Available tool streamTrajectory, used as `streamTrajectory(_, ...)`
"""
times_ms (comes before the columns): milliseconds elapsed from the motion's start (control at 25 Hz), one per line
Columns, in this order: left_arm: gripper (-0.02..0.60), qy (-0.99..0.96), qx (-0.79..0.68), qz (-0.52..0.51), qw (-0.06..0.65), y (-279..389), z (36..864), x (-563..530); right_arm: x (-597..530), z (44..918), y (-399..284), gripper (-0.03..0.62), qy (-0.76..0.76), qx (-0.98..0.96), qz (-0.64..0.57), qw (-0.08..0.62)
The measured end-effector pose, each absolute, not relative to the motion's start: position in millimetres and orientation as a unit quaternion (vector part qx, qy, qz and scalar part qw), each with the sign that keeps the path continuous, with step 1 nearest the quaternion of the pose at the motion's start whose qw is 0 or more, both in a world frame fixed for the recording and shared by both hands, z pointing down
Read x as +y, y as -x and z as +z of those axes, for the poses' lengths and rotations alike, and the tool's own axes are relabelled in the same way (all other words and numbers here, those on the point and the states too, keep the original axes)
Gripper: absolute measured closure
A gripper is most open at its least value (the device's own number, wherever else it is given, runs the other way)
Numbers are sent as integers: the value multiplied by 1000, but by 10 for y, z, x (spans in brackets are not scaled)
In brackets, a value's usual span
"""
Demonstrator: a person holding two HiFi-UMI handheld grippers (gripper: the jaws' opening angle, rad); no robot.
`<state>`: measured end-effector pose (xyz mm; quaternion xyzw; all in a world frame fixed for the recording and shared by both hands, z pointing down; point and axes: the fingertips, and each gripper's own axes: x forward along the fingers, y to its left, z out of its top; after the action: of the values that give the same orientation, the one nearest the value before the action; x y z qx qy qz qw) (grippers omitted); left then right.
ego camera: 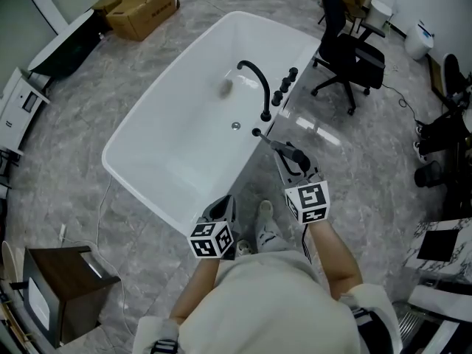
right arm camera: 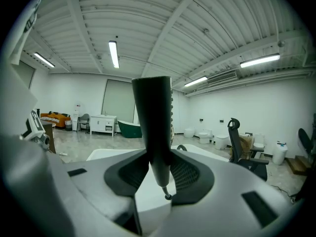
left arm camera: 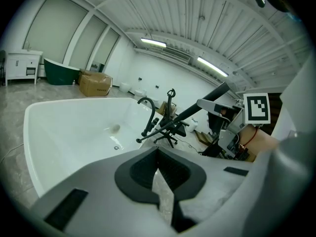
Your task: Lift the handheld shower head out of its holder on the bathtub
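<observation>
Shower head (right arm camera: 152, 127) pinched in right gripper (right arm camera: 159, 171) jaws; left gripper (left arm camera: 159, 157) jaws together (obscured overhead).

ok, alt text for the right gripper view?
The right gripper has its jaws shut on the dark handle of the handheld shower head, which stands upright between them. Behind it are the white bathtub, a black office chair at right, and a large room lit by ceiling strip lights.

Head view: I look steeply down from overhead, well above the bathtub (ego camera: 169, 124).
Left gripper view: low, near the rim, facing along the bathtub toward the faucet (left arm camera: 146, 113).
Right gripper view: nearly level, facing across the room.
All three share the bathtub.
</observation>
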<state>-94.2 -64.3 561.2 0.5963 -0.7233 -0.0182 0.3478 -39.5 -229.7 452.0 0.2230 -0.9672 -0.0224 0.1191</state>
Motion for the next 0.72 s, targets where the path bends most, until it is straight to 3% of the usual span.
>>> streamTrajectory(720,561,-618,-712,-14,332,686,5573,-191,-1561,3728,-114,450,-248,-966,-58,36)
